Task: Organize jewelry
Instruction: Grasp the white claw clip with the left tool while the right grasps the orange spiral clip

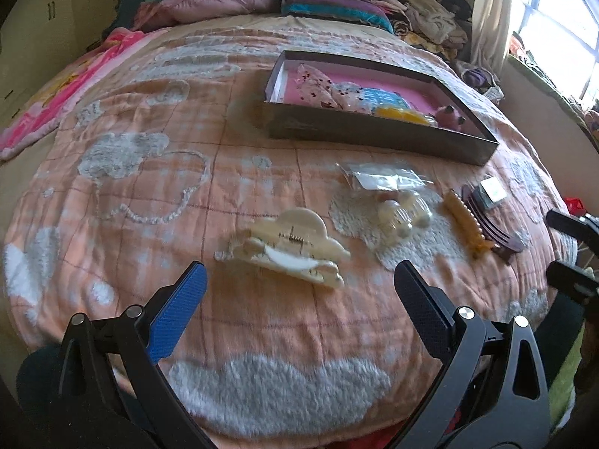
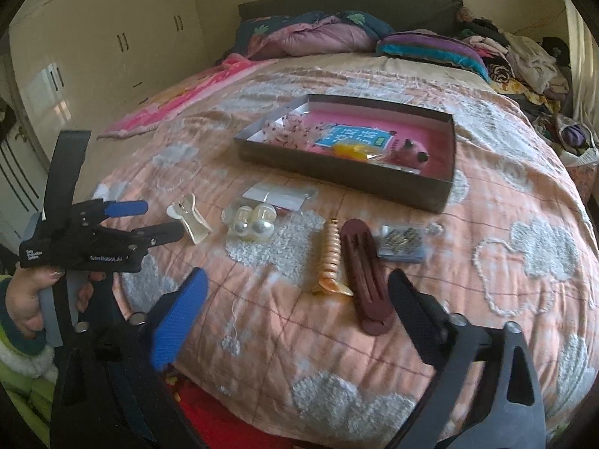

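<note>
A cream claw clip (image 1: 288, 252) lies on the peach blanket just ahead of my open, empty left gripper (image 1: 299, 275); it also shows in the right wrist view (image 2: 191, 219). To its right lie a clear bag of pearl earrings (image 1: 402, 211) (image 2: 252, 220), an orange hair clip (image 1: 466, 224) (image 2: 331, 258), a maroon comb clip (image 1: 494, 224) (image 2: 368, 280) and a small packet of pins (image 1: 490, 191) (image 2: 402, 243). My right gripper (image 2: 297, 288) is open and empty, near the orange and maroon clips. The grey box (image 1: 374, 134) (image 2: 337, 177) with a pink lining holds several items.
Pillows and folded bedding (image 2: 318, 33) lie at the head of the bed, with a pile of clothes (image 2: 524, 60) at the far right. Wardrobe doors (image 2: 93, 37) stand to the left. A window (image 1: 558, 26) is at the right. The left gripper's body (image 2: 101, 239) shows in the right wrist view.
</note>
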A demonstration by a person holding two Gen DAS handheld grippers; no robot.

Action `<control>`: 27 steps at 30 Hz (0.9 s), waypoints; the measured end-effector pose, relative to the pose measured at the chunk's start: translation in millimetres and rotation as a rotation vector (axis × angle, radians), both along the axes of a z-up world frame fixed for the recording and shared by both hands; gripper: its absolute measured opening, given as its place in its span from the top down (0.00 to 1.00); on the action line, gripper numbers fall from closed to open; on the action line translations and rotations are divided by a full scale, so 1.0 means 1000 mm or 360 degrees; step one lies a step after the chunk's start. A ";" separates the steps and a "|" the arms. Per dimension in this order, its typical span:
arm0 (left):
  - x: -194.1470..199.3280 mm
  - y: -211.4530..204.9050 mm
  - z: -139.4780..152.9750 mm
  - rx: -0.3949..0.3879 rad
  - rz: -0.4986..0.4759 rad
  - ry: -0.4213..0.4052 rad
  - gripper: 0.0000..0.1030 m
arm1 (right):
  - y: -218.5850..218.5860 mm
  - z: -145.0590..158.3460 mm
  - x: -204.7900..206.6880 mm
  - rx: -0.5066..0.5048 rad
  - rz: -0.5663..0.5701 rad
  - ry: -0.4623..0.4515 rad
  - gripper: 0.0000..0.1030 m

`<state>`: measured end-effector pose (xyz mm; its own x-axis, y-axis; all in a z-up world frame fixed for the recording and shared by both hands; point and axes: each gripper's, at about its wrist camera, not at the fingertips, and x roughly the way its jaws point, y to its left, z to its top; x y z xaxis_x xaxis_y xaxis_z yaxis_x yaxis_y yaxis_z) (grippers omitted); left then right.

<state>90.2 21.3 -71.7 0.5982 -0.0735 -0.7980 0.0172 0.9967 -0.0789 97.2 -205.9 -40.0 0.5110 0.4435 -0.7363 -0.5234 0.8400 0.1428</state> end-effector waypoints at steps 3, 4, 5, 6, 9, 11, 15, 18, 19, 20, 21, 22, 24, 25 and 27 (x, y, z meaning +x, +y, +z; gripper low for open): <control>0.008 0.002 -0.004 0.0015 0.0018 0.0001 0.09 | 0.010 -0.014 0.009 -0.0051 0.0016 0.0042 0.34; 0.009 0.003 -0.005 0.0020 0.0016 -0.0008 0.09 | 0.013 -0.020 0.013 -0.0075 0.0017 0.0064 0.37; 0.011 0.003 -0.005 0.0025 0.0013 -0.0014 0.09 | 0.016 -0.024 0.016 -0.0089 0.0016 0.0073 0.42; 0.012 0.003 -0.006 0.0036 0.0016 -0.0016 0.09 | 0.018 -0.030 0.020 -0.0115 0.0007 0.0087 0.48; 0.017 0.007 -0.009 0.0037 0.0023 -0.0016 0.09 | 0.023 -0.043 0.031 -0.0165 -0.0019 0.0119 0.60; 0.020 0.010 -0.011 0.0019 0.0029 -0.0011 0.09 | 0.027 -0.050 0.036 -0.0204 -0.0030 0.0130 0.67; 0.023 0.015 -0.014 -0.0017 0.0030 -0.0013 0.09 | 0.033 -0.059 0.048 -0.0254 -0.0047 0.0134 0.74; 0.026 0.017 -0.018 -0.0038 0.0023 -0.0011 0.09 | 0.036 -0.068 0.055 -0.0251 -0.0055 0.0162 0.79; 0.027 0.017 -0.018 -0.0045 0.0022 -0.0010 0.09 | 0.037 -0.068 0.057 -0.0243 -0.0055 0.0163 0.80; 0.029 0.018 -0.021 -0.0062 0.0016 -0.0002 0.09 | 0.038 -0.068 0.057 -0.0233 -0.0051 0.0160 0.83; 0.030 0.018 -0.022 -0.0076 0.0013 0.0008 0.09 | 0.039 -0.067 0.057 -0.0227 -0.0044 0.0154 0.83; 0.031 0.019 -0.024 -0.0091 0.0011 0.0016 0.09 | 0.040 -0.067 0.056 -0.0218 -0.0035 0.0151 0.83; 0.033 0.019 -0.027 -0.0095 0.0004 0.0031 0.10 | 0.040 -0.066 0.054 -0.0192 -0.0023 0.0156 0.83; 0.033 0.018 -0.028 -0.0088 0.0006 0.0036 0.10 | 0.040 -0.065 0.054 -0.0178 -0.0021 0.0162 0.83; 0.035 0.016 -0.030 -0.0073 -0.0007 0.0034 0.13 | 0.040 -0.064 0.050 -0.0149 -0.0017 0.0173 0.83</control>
